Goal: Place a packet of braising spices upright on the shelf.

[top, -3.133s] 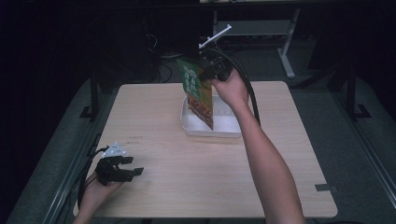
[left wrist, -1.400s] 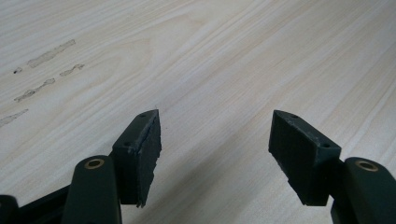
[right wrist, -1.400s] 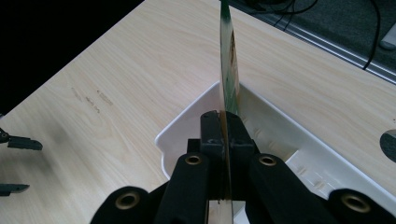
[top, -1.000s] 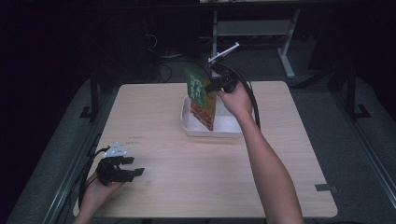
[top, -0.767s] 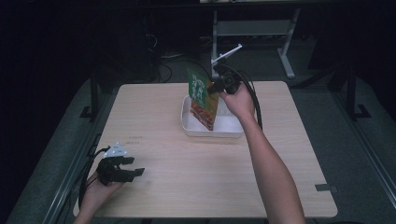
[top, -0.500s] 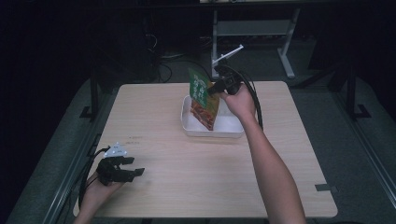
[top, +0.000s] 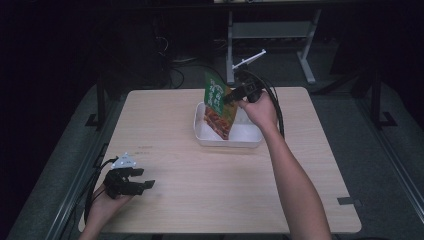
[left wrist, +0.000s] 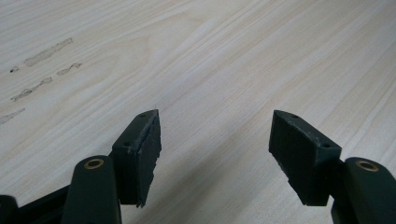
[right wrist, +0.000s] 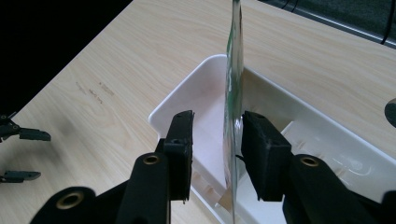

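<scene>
Over the white tray (top: 202,136) at the far side of the table (top: 225,190), the right gripper (top: 234,96) has a green snack pouch (top: 219,105) between slightly parted jaws, its bottom edge down inside. The left gripper (top: 141,179) rests wide open near the front-left corner.

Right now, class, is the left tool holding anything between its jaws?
No. In the left gripper view the left tool stands open, with just bare wooden table between its jaws.
</scene>
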`<action>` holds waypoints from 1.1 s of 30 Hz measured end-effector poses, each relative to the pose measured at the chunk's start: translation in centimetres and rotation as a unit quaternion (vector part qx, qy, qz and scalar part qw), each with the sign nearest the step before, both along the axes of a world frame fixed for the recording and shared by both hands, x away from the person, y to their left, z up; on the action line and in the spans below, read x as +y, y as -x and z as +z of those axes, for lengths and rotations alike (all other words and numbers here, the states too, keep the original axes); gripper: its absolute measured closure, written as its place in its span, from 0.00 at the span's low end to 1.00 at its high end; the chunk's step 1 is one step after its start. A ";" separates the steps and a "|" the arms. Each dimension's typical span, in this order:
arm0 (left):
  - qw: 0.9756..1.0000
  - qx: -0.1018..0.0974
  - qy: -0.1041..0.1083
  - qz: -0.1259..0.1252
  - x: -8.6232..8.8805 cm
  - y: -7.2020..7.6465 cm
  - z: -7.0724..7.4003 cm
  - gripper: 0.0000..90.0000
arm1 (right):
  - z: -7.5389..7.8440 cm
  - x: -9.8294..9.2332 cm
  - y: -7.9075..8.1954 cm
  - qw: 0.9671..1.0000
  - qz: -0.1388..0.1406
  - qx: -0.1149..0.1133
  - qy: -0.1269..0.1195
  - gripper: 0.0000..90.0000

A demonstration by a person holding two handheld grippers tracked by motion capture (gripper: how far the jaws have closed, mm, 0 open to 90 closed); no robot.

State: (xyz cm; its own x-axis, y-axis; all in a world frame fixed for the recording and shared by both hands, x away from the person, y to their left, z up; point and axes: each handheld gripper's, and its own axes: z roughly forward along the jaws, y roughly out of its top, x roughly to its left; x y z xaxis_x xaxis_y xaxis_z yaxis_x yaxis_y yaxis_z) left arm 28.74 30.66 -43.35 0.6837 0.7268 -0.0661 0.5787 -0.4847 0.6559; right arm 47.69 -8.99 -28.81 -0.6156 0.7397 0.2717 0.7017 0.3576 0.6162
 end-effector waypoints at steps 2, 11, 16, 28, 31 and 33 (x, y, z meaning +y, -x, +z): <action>1.000 0.000 0.000 0.000 0.0 0.0 0.0 0.38 | 0.0 -0.1 0.0 1.000 0.001 0.000 0.000 0.70; 1.000 0.000 0.000 0.001 0.0 0.0 -0.1 0.37 | -0.2 -1.1 0.8 1.000 0.001 0.001 -0.010 0.65; 1.000 0.000 -0.002 0.001 0.0 0.0 0.0 0.37 | -0.4 -1.8 1.1 1.000 0.002 0.000 -0.018 0.63; 1.000 0.002 -0.002 0.002 0.0 0.0 -0.1 0.37 | -1.1 -3.3 2.2 1.000 -0.001 0.005 -0.021 0.62; 1.000 0.003 -0.003 0.002 -0.1 0.0 -0.1 0.37 | -1.5 -3.9 2.7 1.000 -0.001 0.005 -0.021 0.62; 1.000 0.004 -0.003 0.003 -0.1 0.0 -0.1 0.37 | -1.5 -4.2 2.9 1.000 -0.001 0.004 -0.023 0.62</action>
State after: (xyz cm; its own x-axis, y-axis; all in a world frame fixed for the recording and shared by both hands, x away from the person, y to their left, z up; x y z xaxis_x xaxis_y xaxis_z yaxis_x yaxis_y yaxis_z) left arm 28.76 30.58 -43.46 0.6793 0.7308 -0.0667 0.5859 -0.4854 0.6489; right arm 44.77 -13.20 -30.35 -0.6123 0.7273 0.3102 0.7071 0.3282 0.6263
